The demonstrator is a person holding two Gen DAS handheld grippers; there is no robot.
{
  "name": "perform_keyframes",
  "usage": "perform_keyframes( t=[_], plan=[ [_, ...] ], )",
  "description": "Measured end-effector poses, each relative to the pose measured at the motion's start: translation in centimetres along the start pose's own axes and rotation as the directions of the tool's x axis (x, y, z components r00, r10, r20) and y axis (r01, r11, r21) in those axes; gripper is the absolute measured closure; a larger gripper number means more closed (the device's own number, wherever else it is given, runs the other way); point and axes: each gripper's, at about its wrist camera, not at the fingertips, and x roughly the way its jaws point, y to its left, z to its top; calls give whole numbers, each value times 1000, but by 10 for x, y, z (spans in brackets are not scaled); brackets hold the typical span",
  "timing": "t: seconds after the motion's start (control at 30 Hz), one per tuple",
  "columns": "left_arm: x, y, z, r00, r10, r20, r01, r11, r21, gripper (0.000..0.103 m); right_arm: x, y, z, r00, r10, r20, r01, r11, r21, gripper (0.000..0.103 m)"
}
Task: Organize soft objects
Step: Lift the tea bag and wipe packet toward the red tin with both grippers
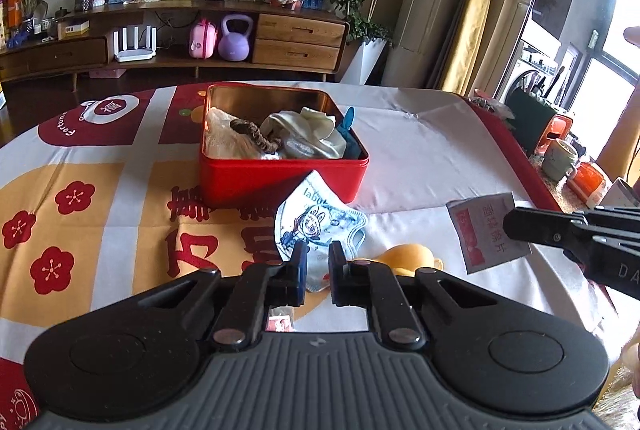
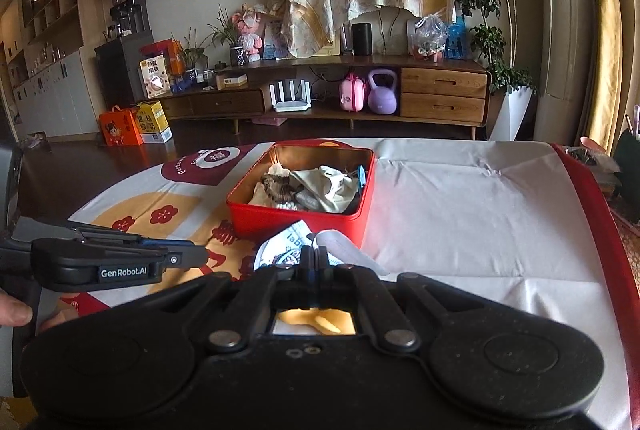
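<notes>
A big table is wearing a red, yellow and white cloth [image 1: 420, 134]. On it a red tin box [image 1: 280, 178] is sitting open, and soft things are already lying inside: a pale cloth [image 1: 316, 128], a brown hair band [image 1: 256, 136] and a blue bit at the side.

Just in front of the box, the left gripper [image 1: 318, 256] is pinching a kids' face mask [image 1: 316, 220] with a cartoon on it. Its fingers are squeezing the mask's near edge, and the mask is hanging up off the cloth.

The right gripper [image 2: 314, 256] is clamping tight on a small flat packet [image 1: 486, 230] with red print, holding it in the air to the right of the mask.

A little yellow thing [image 1: 404, 258] is waiting on the cloth, under the grippers.

It looks like the carrying step is going on. Next, each gripper needs to go forward over the box rim, let go, and drop its thing in.
</notes>
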Motion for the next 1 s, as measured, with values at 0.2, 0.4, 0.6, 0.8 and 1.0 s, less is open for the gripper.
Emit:
perform_keyframes(
  t=[0.2,0.4,0.6,0.8,1.0],
  plan=[
    [6,12,3,998,-37,-57,37,999,5,92,10,-4,-4,1000,7,-20,-7,1000,8,103],
    [26,17,-21,990,-9,-139,9,1000,-2,86,17,-3,-15,999,13,-51,-12,1000,14,103],
    [41,11,-36,989,26,-145,-18,998,56,37,19,-5,-20,997,11,-70,-10,1000,20,103],
    [59,12,-43,983,100,-156,-84,991,104,37,23,-7,-23,997,10,-82,-8,1000,19,103],
    [65,11,-48,981,109,-158,-89,987,132,67,26,-7,-23,996,11,-88,-9,1000,16,103]
  ],
)
